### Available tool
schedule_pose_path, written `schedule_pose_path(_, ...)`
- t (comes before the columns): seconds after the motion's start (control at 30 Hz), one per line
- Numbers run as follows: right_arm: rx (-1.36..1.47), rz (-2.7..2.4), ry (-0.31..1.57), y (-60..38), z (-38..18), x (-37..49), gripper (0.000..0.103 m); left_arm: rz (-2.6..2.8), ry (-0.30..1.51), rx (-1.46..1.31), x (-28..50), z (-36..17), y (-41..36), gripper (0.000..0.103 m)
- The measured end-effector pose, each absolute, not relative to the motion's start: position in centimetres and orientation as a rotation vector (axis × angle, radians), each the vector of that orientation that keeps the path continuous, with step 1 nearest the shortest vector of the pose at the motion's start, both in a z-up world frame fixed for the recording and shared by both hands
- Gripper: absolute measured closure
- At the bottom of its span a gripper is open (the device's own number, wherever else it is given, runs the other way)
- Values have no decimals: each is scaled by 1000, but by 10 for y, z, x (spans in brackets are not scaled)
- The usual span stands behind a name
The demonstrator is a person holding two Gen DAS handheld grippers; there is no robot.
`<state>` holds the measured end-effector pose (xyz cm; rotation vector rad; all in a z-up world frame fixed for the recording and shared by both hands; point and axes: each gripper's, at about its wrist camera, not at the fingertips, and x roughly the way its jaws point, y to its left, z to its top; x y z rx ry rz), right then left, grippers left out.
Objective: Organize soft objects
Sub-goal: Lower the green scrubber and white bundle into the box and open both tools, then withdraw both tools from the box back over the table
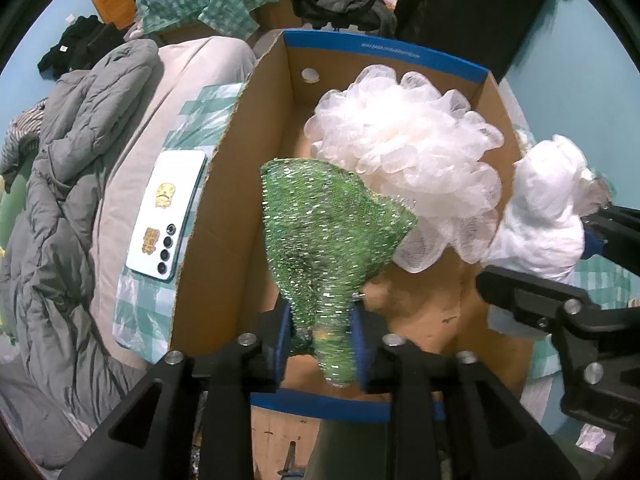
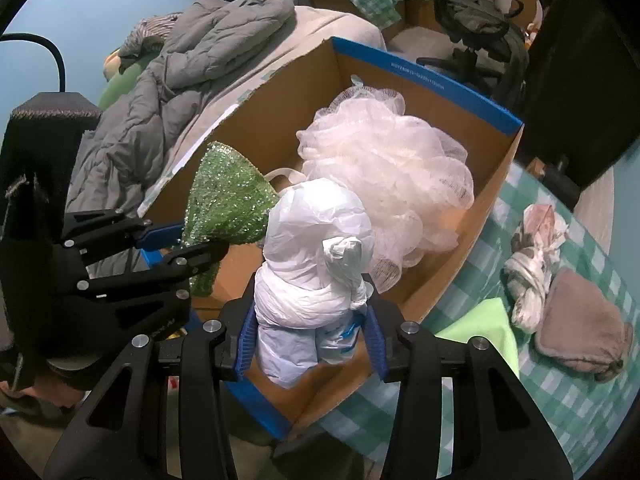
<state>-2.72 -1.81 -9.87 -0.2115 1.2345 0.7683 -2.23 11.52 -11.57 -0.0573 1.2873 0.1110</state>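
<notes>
Holding my left tongs (image 1: 322, 322) around the green scrubber (image 1: 332, 232) and my right tongs (image 2: 312, 328) around the white bag bundle (image 2: 316, 248), I am hovering both above the cardboard box (image 2: 460, 92) for dropping beside the loofah (image 2: 384, 160).

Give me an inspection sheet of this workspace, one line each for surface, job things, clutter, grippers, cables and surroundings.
Surface: green checked cloth on a bed.
Job's things: cardboard box holds a white mesh pouf; knotted rag, grey cloth and light green cloth lie outside.
Clutter: phone beside the box.
Grippers: left gripper has a green glitter mesh between its pads; right gripper has a white plastic bundle.
Cables: black cable.
Surroundings: grey quilt, office chair.
</notes>
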Motion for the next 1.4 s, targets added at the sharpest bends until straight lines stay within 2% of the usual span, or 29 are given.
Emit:
schedule_pose_path(0.03, -210, 759, 1238, -19, -99, -26, 54, 116, 1294, -53, -22, -117, 115, 62)
schedule_pose_path(0.13, -202, 736, 1242, -21, -100, -24, 35, 122, 1283, -35, -23, -115, 114, 51)
schedule_pose_path(0.2, -211, 726, 1226, -23, -98, -25, 32, 132, 1282, -27, -24, -113, 114, 41)
schedule_pose_path(0.3, -214, 722, 1216, -28, -94, -26, 29, 133, 1282, -34, -26, -111, 115, 38)
schedule_pose_path(0.8, -168, 671, 1198, -76, -81, -30, 29, 120, 1248, -66, -36, -91, 98, 37)
schedule_pose_path(1.4, -117, 559, 1212, -154, -84, -36, 29, 12, 1235, 11, -30, -80, 30, 37)
